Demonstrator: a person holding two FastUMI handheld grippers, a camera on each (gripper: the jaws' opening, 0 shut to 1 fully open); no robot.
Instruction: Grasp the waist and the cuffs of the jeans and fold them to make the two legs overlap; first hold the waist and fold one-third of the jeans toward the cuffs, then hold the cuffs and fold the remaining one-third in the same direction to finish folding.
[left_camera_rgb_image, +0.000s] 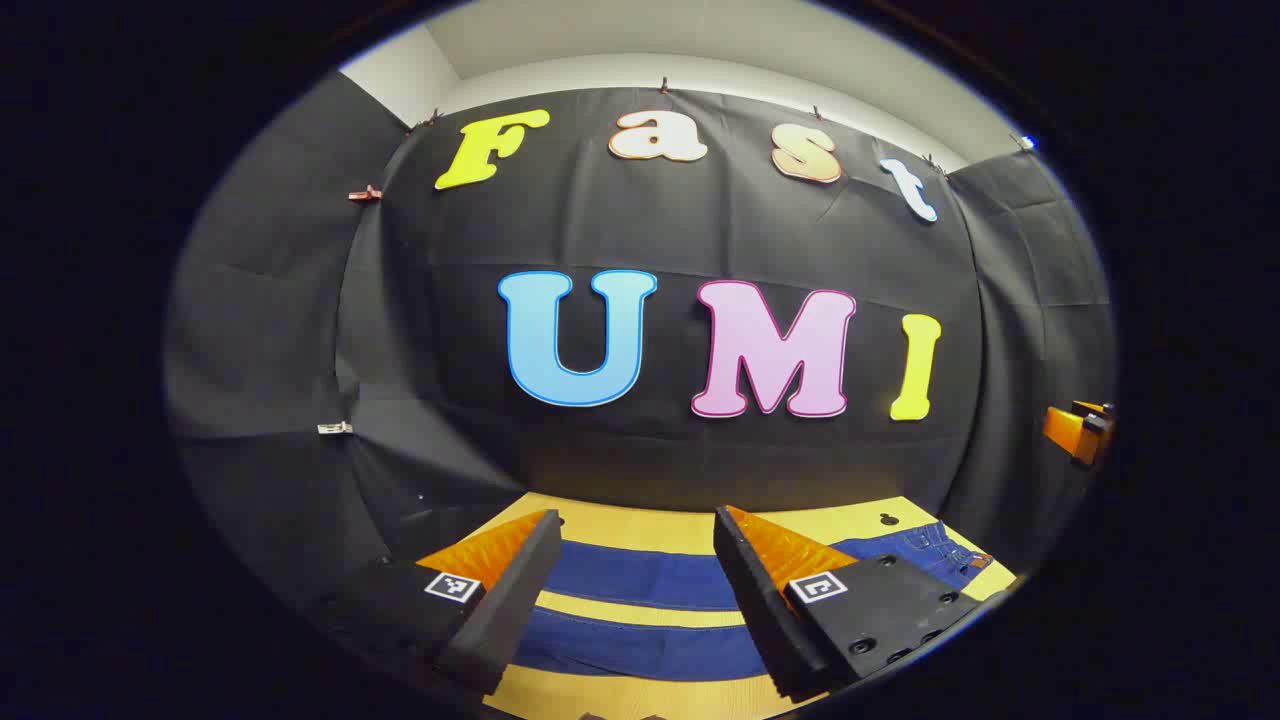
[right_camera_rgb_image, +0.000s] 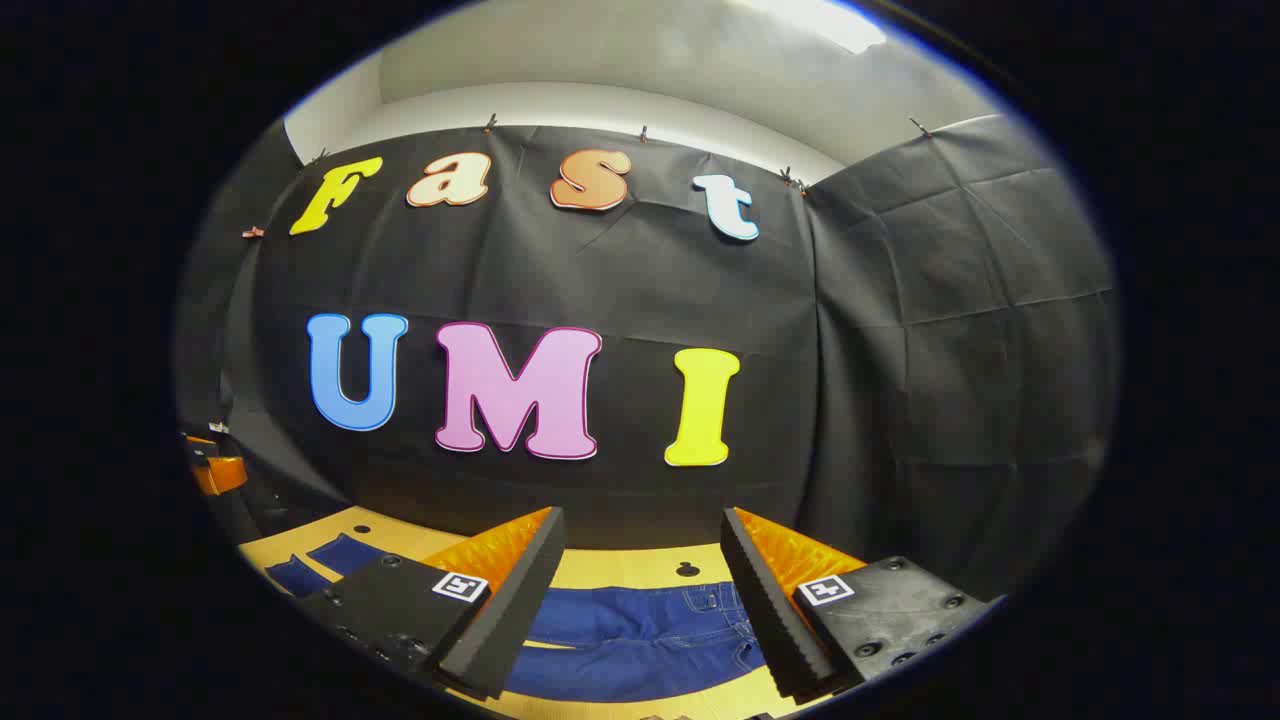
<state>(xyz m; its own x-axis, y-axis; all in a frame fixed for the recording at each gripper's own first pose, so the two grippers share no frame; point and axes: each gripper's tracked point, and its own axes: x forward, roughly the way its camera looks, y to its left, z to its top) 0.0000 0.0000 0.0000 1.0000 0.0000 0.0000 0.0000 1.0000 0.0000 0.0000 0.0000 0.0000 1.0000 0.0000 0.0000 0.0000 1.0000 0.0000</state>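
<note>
1. The desk (left_camera_rgb_image: 640, 525) is a light wooden surface set against the booth's black cloth wall, with a small dark hole near its back edge in both gripper views.
2. The jeans (left_camera_rgb_image: 640, 575) lie flat on the desk, unfolded. In the left gripper view the two blue legs run side by side as separate bands with a strip of bare desk between them, and the waist end lies off to the right. In the right gripper view the waist, with its pockets and stitching, lies just ahead between the fingers, and the legs stretch away to the left.
3. The left hand-held gripper (left_camera_rgb_image: 635, 590) hovers above the legs with its fingers spread wide, released and holding nothing; no cloth is between the pads.
4. The right hand-held gripper (right_camera_rgb_image: 640, 590) hangs over the waist of the jeans, fingers likewise spread wide and empty, clear of the denim.
5. Each gripper appears as a small orange shape at the far edge of the other's view, well apart from it.
</note>
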